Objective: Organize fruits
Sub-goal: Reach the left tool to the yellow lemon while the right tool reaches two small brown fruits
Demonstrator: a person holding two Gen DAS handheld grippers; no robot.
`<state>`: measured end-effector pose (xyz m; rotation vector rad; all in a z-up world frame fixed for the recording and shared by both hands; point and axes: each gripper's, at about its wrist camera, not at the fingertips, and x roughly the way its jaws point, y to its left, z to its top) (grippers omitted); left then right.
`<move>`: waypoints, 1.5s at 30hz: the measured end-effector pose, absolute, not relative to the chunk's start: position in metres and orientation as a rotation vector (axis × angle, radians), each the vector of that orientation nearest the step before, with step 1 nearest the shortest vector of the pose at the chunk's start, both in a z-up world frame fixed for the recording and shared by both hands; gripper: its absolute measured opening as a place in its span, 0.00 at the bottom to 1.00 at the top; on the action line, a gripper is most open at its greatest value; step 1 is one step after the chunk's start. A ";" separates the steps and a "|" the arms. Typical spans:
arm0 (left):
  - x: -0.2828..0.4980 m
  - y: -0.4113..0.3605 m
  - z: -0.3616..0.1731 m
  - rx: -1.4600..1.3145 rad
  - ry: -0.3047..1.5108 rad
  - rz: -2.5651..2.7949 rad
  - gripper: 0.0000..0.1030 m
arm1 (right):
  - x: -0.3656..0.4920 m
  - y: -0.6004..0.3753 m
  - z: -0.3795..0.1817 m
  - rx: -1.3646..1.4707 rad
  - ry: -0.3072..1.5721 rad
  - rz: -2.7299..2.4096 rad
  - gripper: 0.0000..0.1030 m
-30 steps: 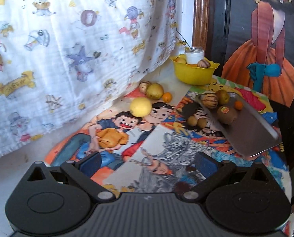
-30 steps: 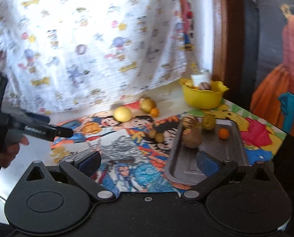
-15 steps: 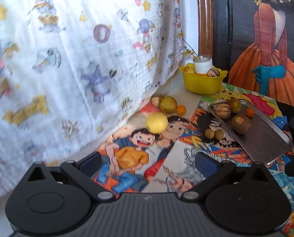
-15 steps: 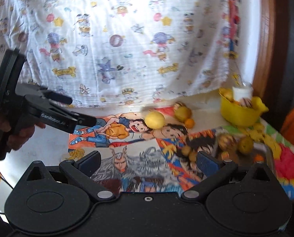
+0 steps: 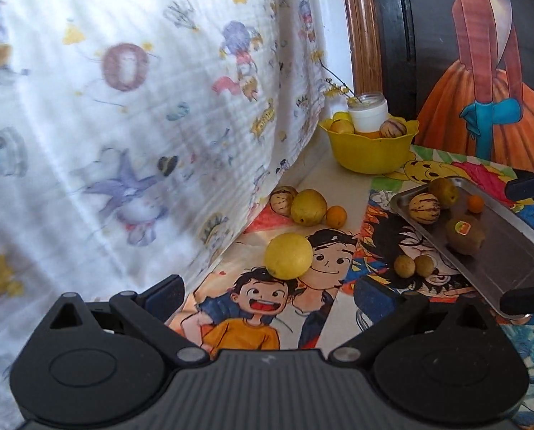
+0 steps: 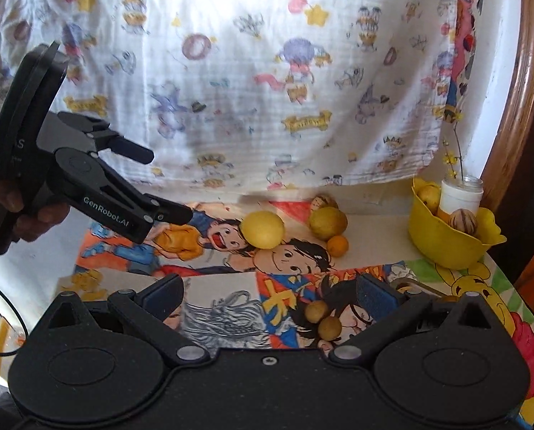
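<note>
Both black two-finger grippers are standing with jaws spread wide and nothing between the pads. Left gripper [image 5: 268,295] is hovering over the cartoon-printed cloth-covered surface [image 5: 252,326], its gap lined up on the large round yellow lemon-like fruit [image 5: 288,256], which is lying just ahead toward the surface's back edge. Right gripper [image 6: 270,295] is hovering above two small tan round fruits [image 6: 323,319] that are touching each other beside the near left edge of the rectangular steel tray [image 5: 496,268].

Tray is carrying a striped cream melon-like fruit [image 5: 424,208], a dull yellow-green round fruit [image 5: 443,192], a small orange citrus [image 5: 476,203] and a brown kiwi with a sticker [image 5: 464,234].

Near the back edge, against the hanging white cartoon-print sheet [image 5: 123,107], a second striped fruit [image 5: 281,200], a yellow pear-like fruit [image 5: 308,207] and a small orange [image 5: 336,216] are sitting in a touching row.

At the back right corner, a yellow plastic bowl [image 5: 370,152] is holding a white jar [image 5: 367,116] and more fruit.

A person's hand [image 6: 34,220] is gripping the left gripper's handle.
</note>
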<state>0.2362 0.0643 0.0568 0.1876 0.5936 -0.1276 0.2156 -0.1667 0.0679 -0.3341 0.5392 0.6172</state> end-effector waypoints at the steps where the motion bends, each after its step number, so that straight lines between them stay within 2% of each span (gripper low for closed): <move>1: 0.242 0.063 0.054 0.190 0.598 -0.130 1.00 | 0.219 -0.167 0.064 -0.340 0.539 0.616 0.99; 13: 0.298 0.044 0.011 0.201 0.637 -0.144 1.00 | 0.278 -0.160 0.010 -0.383 0.647 0.673 0.99; 35: 0.330 0.023 -0.020 0.256 0.642 -0.175 1.00 | 0.315 -0.169 -0.029 -0.394 0.713 0.673 0.97; 40: 0.336 0.022 -0.022 0.261 0.645 -0.173 1.00 | 0.321 -0.169 -0.031 -0.400 0.717 0.679 0.91; 45: 0.343 0.025 -0.026 0.255 0.652 -0.158 1.00 | 0.327 -0.162 -0.033 -0.436 0.710 0.692 0.78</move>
